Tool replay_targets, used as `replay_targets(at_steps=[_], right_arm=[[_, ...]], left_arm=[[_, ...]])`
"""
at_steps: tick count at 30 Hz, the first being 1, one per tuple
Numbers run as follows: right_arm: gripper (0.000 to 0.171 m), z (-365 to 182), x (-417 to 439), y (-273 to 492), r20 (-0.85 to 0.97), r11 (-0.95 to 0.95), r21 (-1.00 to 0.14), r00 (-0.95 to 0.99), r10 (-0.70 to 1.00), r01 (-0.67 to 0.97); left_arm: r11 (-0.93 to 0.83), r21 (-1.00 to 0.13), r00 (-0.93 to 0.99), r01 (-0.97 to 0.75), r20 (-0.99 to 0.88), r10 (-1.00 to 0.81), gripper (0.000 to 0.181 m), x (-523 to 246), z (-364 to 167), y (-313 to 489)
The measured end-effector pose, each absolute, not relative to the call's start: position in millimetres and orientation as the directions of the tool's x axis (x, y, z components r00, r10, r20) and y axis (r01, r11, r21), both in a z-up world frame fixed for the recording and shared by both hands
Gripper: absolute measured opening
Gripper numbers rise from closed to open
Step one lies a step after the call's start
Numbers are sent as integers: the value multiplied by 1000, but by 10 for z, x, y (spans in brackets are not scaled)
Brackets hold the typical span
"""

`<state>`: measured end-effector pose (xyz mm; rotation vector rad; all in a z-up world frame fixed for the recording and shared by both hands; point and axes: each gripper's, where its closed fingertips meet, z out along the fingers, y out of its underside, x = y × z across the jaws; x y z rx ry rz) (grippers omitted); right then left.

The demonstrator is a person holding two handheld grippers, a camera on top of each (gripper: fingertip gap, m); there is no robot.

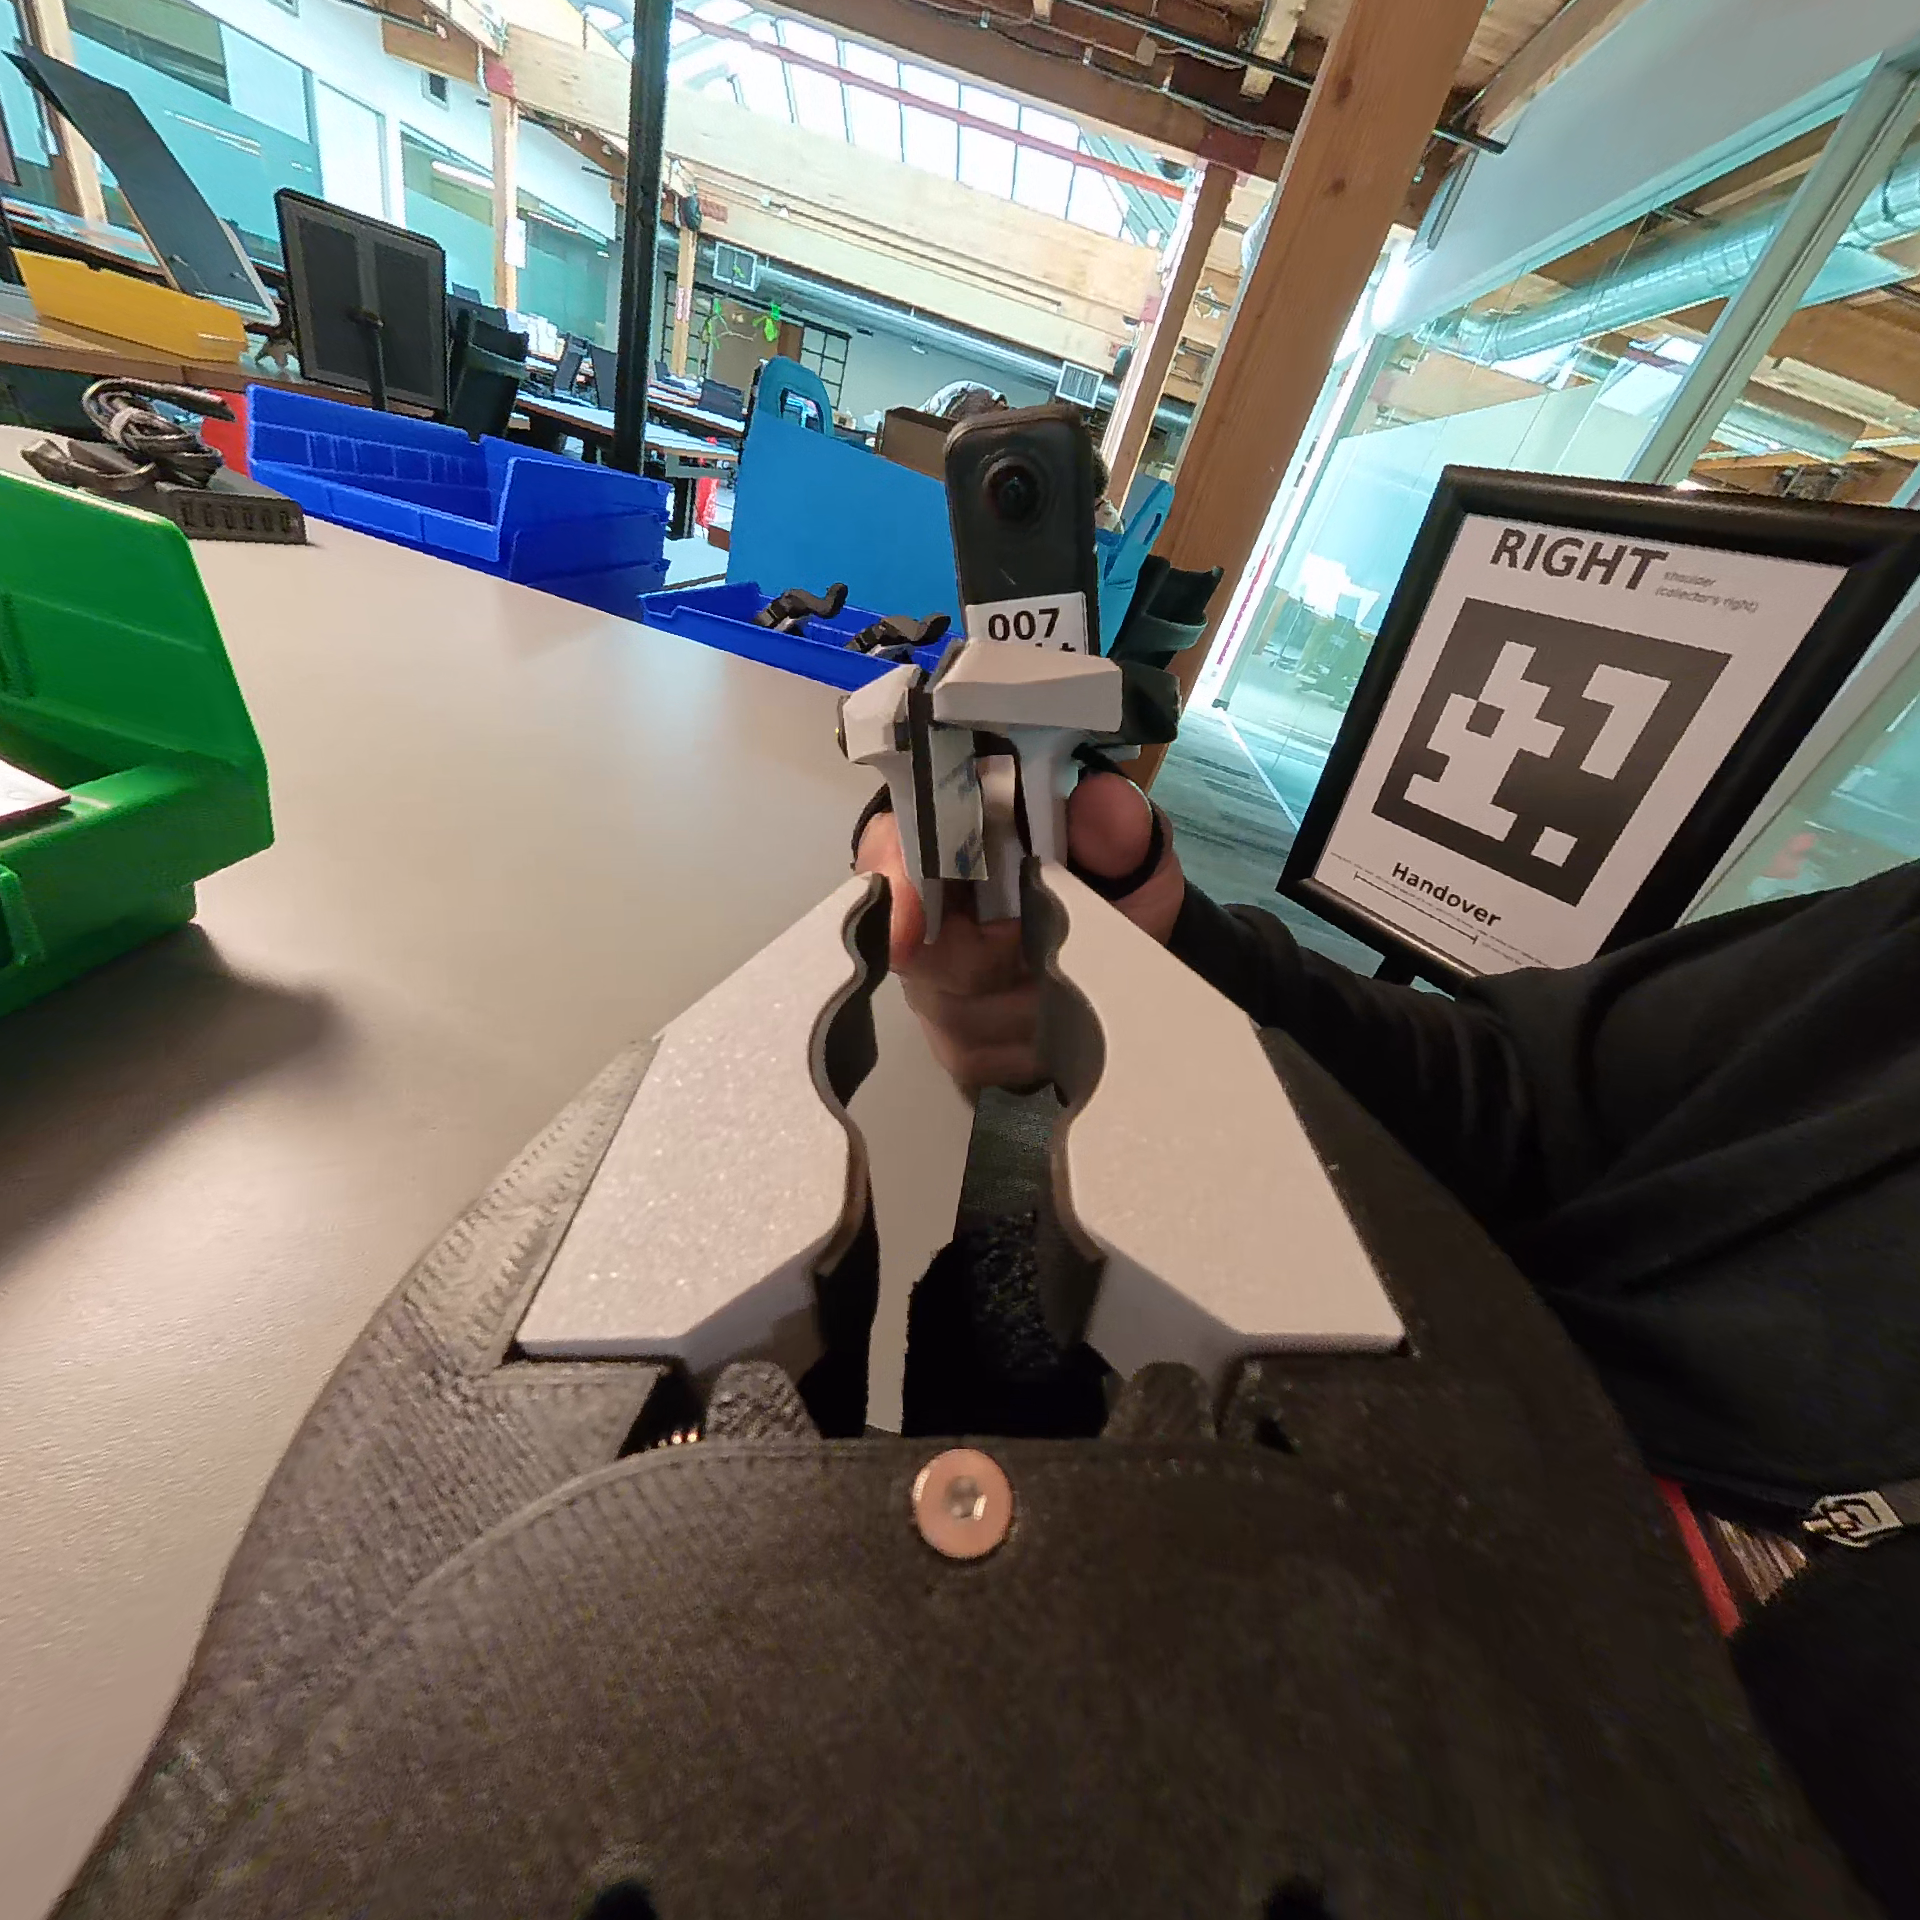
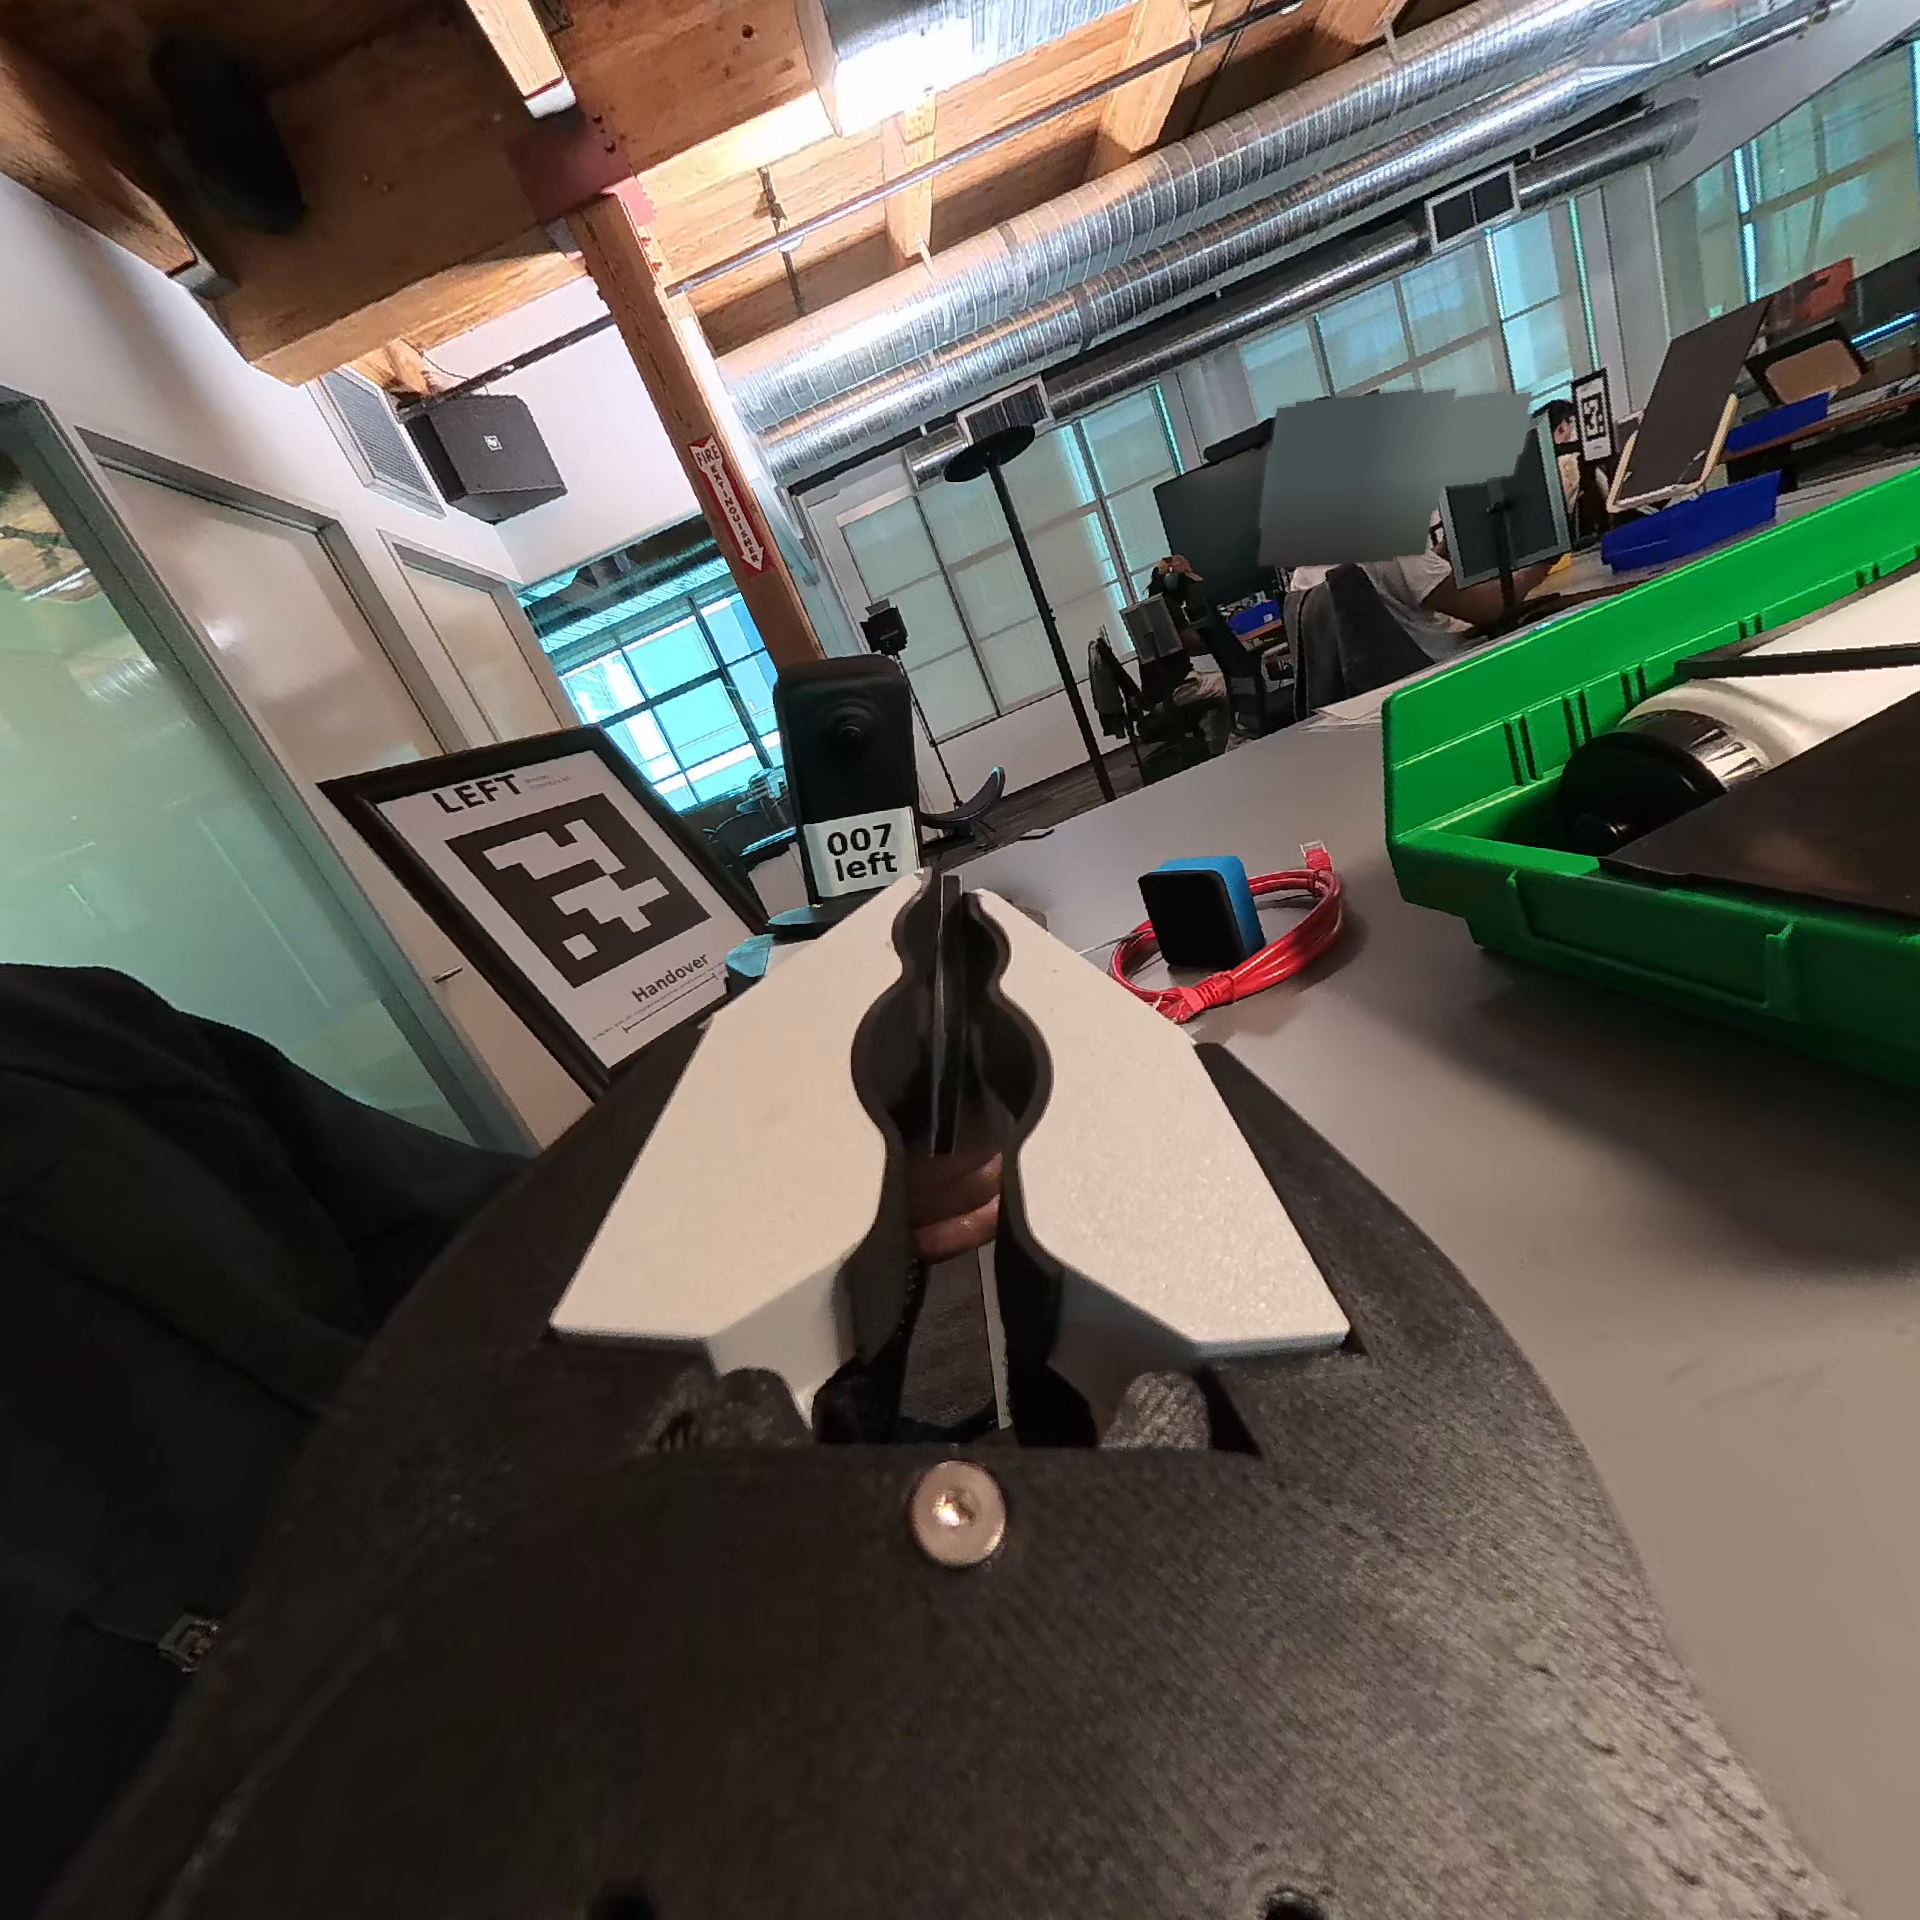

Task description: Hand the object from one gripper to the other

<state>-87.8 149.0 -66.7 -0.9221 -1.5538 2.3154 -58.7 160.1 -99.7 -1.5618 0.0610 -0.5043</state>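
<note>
Clearly, the right gripper (image 2: 945, 896) pinches a thin dark card (image 2: 948, 1018) edge-on. Left gripper (image 1: 961, 894) faces it, fingers spread, above the grey table (image 1: 468, 831)

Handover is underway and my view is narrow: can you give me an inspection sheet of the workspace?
Surface: grey matte tabletop, no spills seen.
Job's things: thin dark flat sheet, edge-on in the right tongs.
Clutter: green plastic bin; blue plastic bins; blue-topped black foam block.
Grippers: right tongs shut on the sheet; left tongs open, facing them tip to tip.
Cables: coiled red cable by the block; black cable bundle at the far edge.
Surroundings: black-framed marker sign, wooden post, glass walls.
</note>
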Motion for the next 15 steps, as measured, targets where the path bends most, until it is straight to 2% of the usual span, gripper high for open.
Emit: replay_targets(at_steps=[2, 6, 15], right_arm=[[4, -667, -877, 1489, -381, -424, -890, -784, 489, 168], [4, -669, -875, 1480, -379, -420, -891, -786, 489, 169], [4, -667, -882, 1492, -386, -428, -887, -783, 487, 172]], left_arm=[[-69, -961, 899, 267, 274, -341, 25, -589, -998, 1604], [-43, -959, 898, 281, 278, -342, 7, -612, -959, 1583], [5, -950, 895, 313, 294, -335, 5, -677, -887, 1550]])
